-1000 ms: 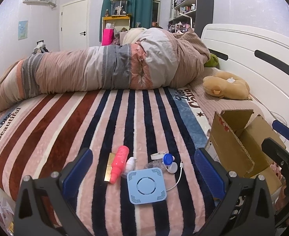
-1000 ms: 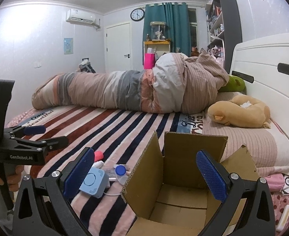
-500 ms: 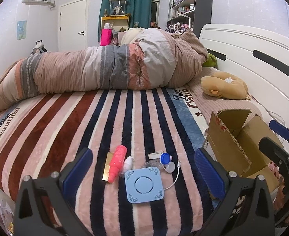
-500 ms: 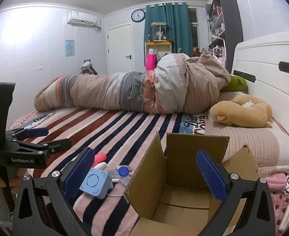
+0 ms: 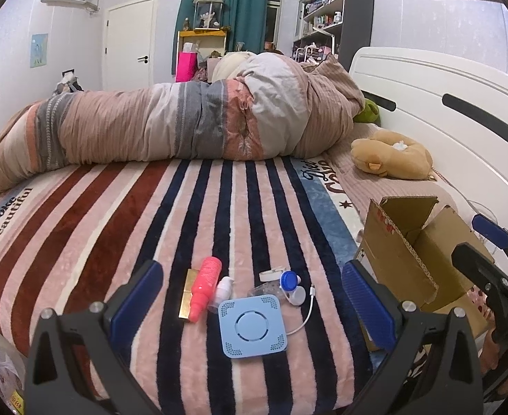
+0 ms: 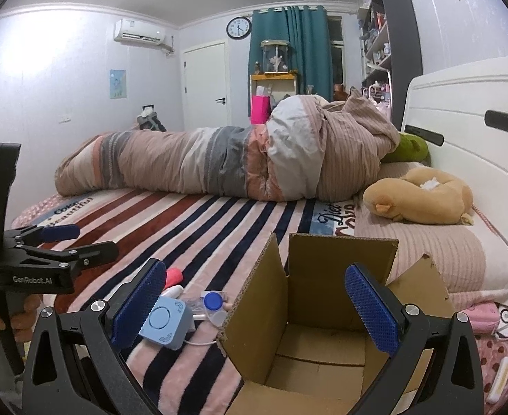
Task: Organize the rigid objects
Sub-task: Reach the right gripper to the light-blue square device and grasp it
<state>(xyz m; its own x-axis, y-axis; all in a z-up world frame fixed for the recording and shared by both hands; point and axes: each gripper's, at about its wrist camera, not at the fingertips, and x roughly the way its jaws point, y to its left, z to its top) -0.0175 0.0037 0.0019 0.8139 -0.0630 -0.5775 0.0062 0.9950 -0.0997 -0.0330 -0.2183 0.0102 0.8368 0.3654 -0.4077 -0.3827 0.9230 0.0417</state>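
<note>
Lying in a tight cluster on the striped blanket (image 5: 219, 207) near the bed's front edge: a square blue device (image 5: 252, 326) with a white cable (image 5: 304, 314); a pink bottle (image 5: 205, 287) on its side, touching a gold box (image 5: 187, 294); a small white bottle (image 5: 223, 287); a clear case with a blue cap (image 5: 288, 279); just right of them, your open cardboard box (image 6: 323, 311), flaps up, nothing visible inside; your left tool (image 5: 252, 297) hangs over the cluster, its blue pads wide apart, gripping nothing; your right tool (image 6: 254, 306) hangs over the box's left wall, pads likewise wide apart and empty; beyond, a rolled duvet (image 5: 184, 128) and a tan plush toy (image 5: 394, 159) by the headboard.
</note>
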